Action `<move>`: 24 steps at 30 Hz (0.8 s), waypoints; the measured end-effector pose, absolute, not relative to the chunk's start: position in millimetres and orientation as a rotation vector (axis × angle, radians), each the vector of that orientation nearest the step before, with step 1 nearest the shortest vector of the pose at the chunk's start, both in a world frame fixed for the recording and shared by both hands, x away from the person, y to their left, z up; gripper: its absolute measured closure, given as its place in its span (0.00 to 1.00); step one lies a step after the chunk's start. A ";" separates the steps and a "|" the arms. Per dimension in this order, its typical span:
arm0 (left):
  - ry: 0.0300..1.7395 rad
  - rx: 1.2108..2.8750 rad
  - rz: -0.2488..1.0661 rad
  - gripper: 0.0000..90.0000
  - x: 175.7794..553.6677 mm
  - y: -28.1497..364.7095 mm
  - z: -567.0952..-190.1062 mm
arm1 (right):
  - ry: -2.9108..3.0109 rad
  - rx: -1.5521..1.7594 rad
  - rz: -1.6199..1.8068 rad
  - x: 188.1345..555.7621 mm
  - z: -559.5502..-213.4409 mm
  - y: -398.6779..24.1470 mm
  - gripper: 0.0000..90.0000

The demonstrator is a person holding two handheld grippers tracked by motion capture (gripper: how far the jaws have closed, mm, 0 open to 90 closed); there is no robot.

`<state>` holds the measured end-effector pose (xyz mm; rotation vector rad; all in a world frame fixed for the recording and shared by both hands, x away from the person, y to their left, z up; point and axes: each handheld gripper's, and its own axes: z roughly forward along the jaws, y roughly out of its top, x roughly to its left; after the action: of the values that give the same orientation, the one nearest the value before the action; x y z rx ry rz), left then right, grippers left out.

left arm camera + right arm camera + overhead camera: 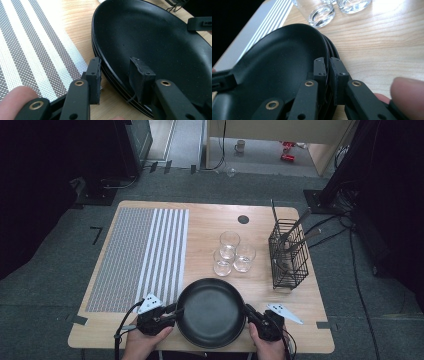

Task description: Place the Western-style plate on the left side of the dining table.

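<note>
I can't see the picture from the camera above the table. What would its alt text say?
Two hand-held grippers, left and right, reach the rims of stacked black plates at the near edge of a wooden table. Behind stand three glasses, a striped mat and a wire cutlery basket.

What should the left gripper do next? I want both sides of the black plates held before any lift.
Probably close the left gripper fully: its jaws straddle the rim of the stacked black plates with a gap still showing, while the right gripper already pinches the opposite rim.
</note>
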<state>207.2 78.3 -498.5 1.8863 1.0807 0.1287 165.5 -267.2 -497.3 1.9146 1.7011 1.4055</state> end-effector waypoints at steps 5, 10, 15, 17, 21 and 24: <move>1.091 1.870 0.116 0.72 207.4 79.5 -499.2 | 1.692 1.936 1.411 165.3 -497.2 -267.4 0.94; 1.101 1.861 0.110 0.73 207.2 79.6 -499.3 | 1.683 1.945 1.413 165.2 -497.2 -266.9 0.94; 1.113 1.846 0.091 0.73 208.2 80.7 -499.8 | 1.684 1.947 1.423 165.4 -497.8 -266.8 0.94; 1.117 1.832 0.078 0.74 209.0 81.7 -500.2 | 1.684 1.950 1.434 165.7 -498.7 -266.6 0.94; 1.120 1.826 0.068 0.73 209.4 82.2 -500.0 | 1.684 1.944 1.431 165.9 -498.9 -264.2 0.93; 1.119 1.826 0.069 0.73 209.5 82.3 -499.9 | 1.683 1.946 1.432 165.9 -499.0 -264.2 0.93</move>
<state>209.5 82.3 -499.9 1.8264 1.1191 0.0690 165.9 -264.2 -499.0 1.9460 1.6831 1.4325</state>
